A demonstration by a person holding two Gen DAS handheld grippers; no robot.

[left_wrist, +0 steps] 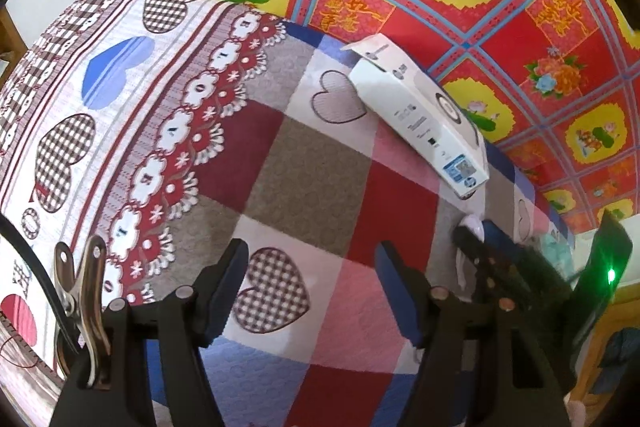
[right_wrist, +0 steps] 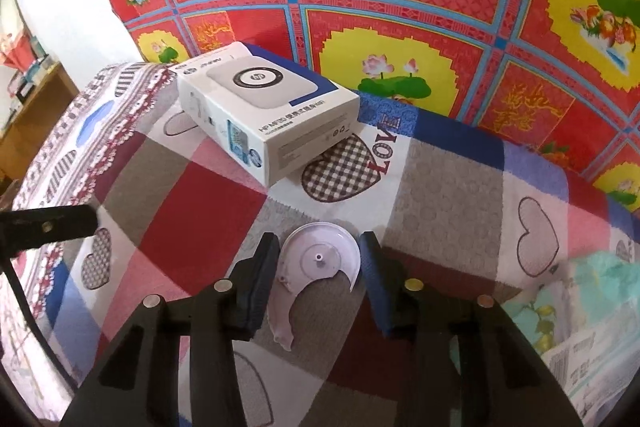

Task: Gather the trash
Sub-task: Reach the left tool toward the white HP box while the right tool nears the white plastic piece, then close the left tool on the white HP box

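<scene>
While both grippers point down at a patchwork quilt (right_wrist: 192,227) printed with hearts, the right gripper (right_wrist: 319,269) has its jaws either side of a pale, broken plastic disc (right_wrist: 320,259) lying flat near the lower middle of its view; the pads sit just beside the disc's rim, and I cannot tell whether they press on it. Above and left of the disc in that view, a white box (right_wrist: 268,111) rests on the quilt, well apart from it. Behind, a red and yellow flowered cloth (right_wrist: 400,7) fills the top of the frame. In the left view, the left gripper (left_wrist: 312,291) hangs with its jaws wide apart over a checked heart, nothing between them, the box at centre right.
</scene>
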